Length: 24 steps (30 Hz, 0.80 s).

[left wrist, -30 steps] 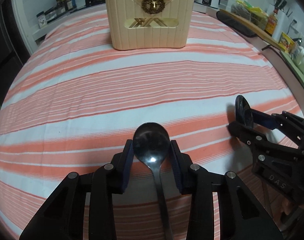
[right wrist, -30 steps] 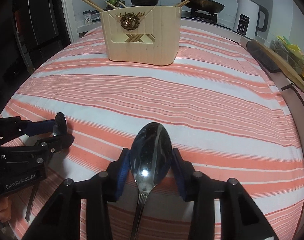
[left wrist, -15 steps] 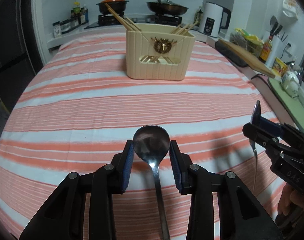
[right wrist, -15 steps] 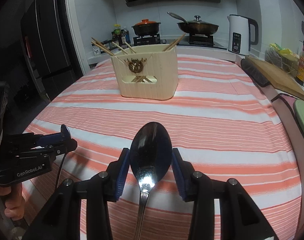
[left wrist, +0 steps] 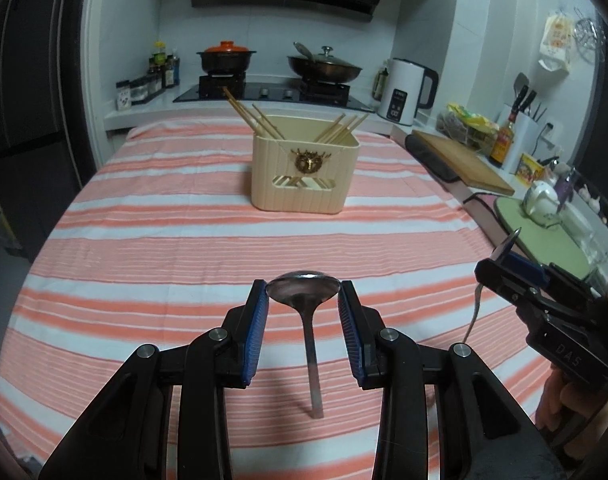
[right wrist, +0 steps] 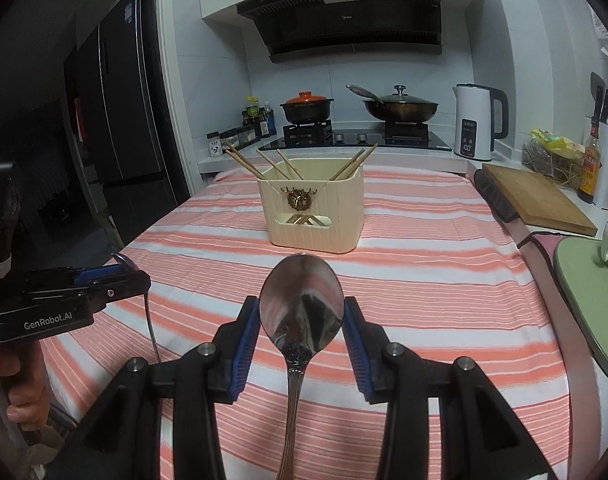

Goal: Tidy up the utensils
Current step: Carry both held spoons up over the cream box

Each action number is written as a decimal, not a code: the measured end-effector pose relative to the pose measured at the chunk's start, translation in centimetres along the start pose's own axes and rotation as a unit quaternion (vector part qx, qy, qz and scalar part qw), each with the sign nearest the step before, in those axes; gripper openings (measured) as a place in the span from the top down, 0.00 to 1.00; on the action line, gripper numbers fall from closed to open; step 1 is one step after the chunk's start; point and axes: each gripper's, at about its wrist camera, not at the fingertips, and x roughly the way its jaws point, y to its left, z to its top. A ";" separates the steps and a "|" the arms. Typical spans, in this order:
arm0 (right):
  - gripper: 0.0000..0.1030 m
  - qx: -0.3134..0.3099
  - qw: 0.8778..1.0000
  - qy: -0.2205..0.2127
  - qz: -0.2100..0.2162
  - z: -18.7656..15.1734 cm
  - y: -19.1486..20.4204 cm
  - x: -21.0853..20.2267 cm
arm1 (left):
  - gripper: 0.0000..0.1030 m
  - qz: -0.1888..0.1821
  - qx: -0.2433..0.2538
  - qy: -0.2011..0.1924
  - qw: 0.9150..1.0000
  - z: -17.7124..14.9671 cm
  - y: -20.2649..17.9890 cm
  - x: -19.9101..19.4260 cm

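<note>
Each claw holds a spoon by its bowl: left claw (left wrist: 302,294), right claw (right wrist: 301,314). Spoons look hard, smooth, light; judged slippery there.

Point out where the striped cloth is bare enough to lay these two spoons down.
Bare cloth spans the wide band between the cream utensil holder and both grippers, plus strips left and right of the holder. Crowding sits off the cloth: cutting board and kettle on the right counter, stove behind.
</note>
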 end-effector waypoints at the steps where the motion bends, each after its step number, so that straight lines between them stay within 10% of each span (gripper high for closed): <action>1: 0.59 0.000 1.000 -0.003 0.000 0.1 0.0 -0.1 | 0.66 -0.001 -0.001 -0.002 1.000 0.1 0.0 -0.2; 24: 0.59 -0.010 0.999 -0.033 -0.004 3.1 0.2 -0.3 | 0.66 -0.025 -0.009 -0.002 1.000 2.1 0.3 -0.5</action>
